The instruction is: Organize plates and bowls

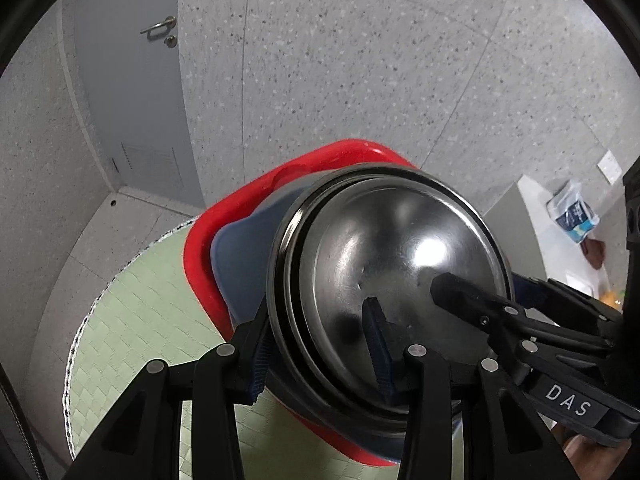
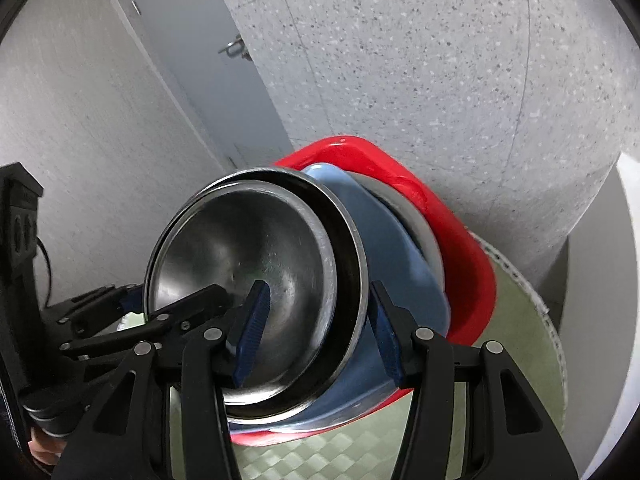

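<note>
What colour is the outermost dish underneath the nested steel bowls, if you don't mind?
Red; the outermost dish shows best in the right wrist view.

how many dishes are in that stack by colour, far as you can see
Steel bowls: 2, an inner bowl nested in an outer bowl
Blue dish: 1
Grey dish: 1, only its edge shows
Red tray: 1
Total: 5 visible; more may be hidden between them.

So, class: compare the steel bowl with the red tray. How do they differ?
The steel bowl is round, shiny metal; the red tray is squarish, glossy and looks like plastic. The steel bowl sits on top of the stack; the red tray lies at the bottom. The red tray is wider. Both belong to one stack, gripped from both sides.
</note>
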The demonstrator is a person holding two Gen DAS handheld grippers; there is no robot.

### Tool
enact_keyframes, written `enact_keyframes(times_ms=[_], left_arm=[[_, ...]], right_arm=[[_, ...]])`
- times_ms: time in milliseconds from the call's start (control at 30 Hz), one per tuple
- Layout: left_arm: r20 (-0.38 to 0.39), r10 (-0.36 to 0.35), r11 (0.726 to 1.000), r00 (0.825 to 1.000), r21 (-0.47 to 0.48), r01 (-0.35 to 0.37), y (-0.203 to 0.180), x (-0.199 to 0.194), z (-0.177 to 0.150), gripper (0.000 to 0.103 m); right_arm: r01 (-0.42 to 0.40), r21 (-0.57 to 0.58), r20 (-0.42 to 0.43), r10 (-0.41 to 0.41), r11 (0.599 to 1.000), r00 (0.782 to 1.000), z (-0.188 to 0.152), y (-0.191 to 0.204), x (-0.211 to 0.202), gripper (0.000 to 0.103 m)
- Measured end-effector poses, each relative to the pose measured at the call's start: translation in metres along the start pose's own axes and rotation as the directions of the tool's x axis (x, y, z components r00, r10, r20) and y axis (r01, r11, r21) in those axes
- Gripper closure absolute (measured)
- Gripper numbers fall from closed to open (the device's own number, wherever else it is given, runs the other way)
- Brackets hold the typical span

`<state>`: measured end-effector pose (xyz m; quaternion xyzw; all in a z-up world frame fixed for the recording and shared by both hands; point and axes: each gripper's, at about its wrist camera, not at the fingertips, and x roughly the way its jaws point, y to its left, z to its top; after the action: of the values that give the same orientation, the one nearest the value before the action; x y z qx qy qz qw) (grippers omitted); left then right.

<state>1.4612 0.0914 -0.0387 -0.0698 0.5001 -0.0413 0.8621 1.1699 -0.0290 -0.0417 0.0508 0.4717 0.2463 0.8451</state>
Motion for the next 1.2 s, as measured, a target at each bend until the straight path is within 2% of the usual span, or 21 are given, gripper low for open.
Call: enact_keyframes(times_ms=[167,333,467,533,600,700,967,1100,1200], left_arm=[[-0.003,0.01,1.0,1.0,0.01,-0.01,-0.004,0.011,0.007,0.064],[0.033,0.012,1.0,0.999,0.017,-0.013,-0.003,0.003,0.002,0.054],[0.05,0.042,0.999,0.998,0.017,-0.043,-0.008,-0.005,-0.005,0.042],[0.068,0.054,0.998,0.996,0.014,-0.055,-0.008,-0.016,-0.014,0.036],[0.093,0.075,0.997,0.993,0.014,-0.077,-0.007,-0.029,-0.022,0.025],[0.143,0.105,0.994,0.984,0.004,-0.106,-0.009,-0.051,-0.037,0.014],[0.247,0.128,0.99,0.96,0.022,-0.138,-0.027,-0.119,-0.108,0.01],[0.337,0.13,0.987,0.932,0.043,-0.154,-0.032,-0.171,-0.162,0.005],[0.415,0.125,0.985,0.901,0.06,-0.164,-0.033,-0.216,-0.216,0.001]], right_arm=[[0.0,0.009,-0.007,0.0,1.0,1.0,-0.002,-0.005,0.007,0.051],[0.019,0.007,0.021,-0.019,1.0,1.0,-0.003,-0.007,0.001,0.05],[0.029,0.002,0.036,-0.029,1.0,0.999,-0.003,-0.005,-0.006,0.049],[0.028,0.004,0.054,-0.028,1.0,0.998,-0.005,-0.004,-0.014,0.046],[0.046,-0.003,0.079,-0.045,0.999,0.996,-0.008,-0.001,-0.024,0.04],[0.053,-0.017,0.116,-0.051,0.998,0.992,-0.015,0.006,-0.043,0.034],[0.069,-0.035,0.187,-0.061,0.997,0.981,-0.056,0.036,-0.091,0.029],[0.086,-0.016,0.232,-0.08,0.996,0.969,-0.091,0.055,-0.126,0.023],[0.107,-0.004,0.281,-0.102,0.994,0.954,-0.126,0.075,-0.157,0.017]])
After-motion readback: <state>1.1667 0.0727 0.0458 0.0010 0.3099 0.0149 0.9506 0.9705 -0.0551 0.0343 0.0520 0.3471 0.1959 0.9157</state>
